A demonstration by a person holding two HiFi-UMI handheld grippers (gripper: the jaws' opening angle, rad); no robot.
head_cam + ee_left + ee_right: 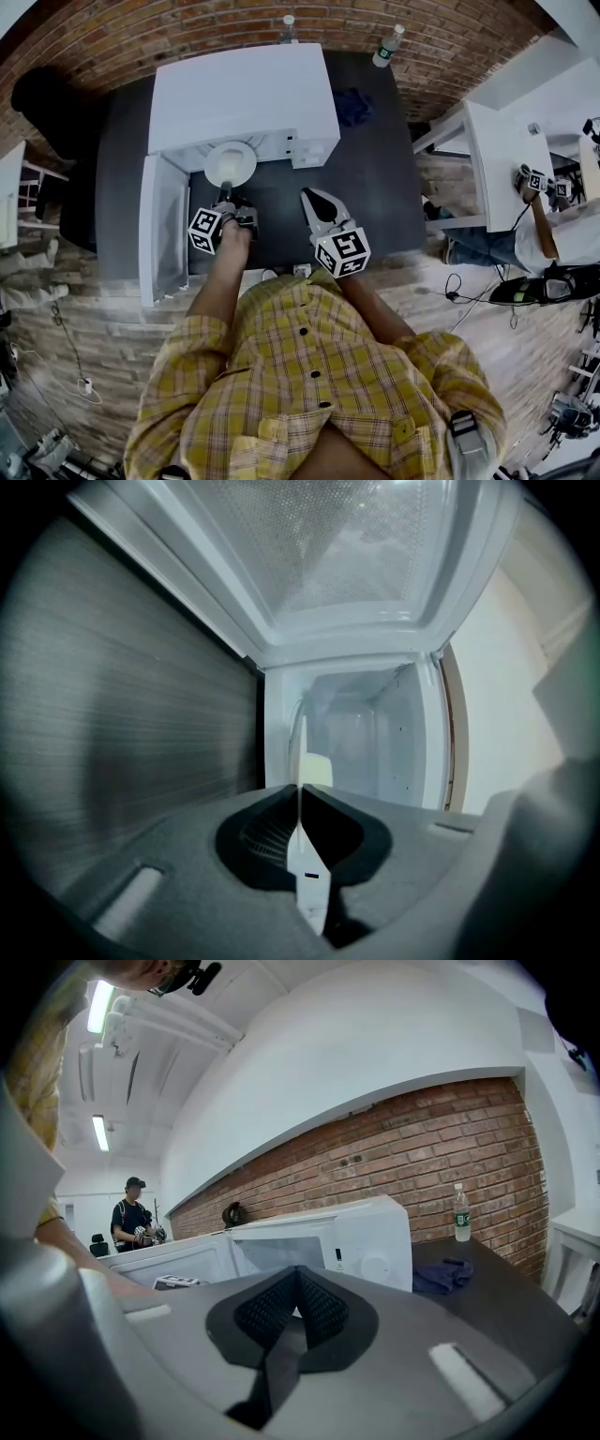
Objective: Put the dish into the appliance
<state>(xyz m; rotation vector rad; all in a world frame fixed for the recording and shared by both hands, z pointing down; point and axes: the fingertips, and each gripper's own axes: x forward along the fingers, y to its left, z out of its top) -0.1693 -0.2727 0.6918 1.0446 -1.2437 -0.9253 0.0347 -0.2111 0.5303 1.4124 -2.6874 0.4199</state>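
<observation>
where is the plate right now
In the head view, left of centre, the plate sits at the open mouth of the microwave, gripped by the left tongs.

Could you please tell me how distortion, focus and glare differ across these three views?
Head view: strong fisheye, the brick wall bows around the microwave; evenly lit and sharp. Left gripper view: dark vignetted corners, the plate edge-on and slightly soft, the microwave's cavity bright. Right gripper view: ceiling lights flare, and the wall's straight top edge curves.
</observation>
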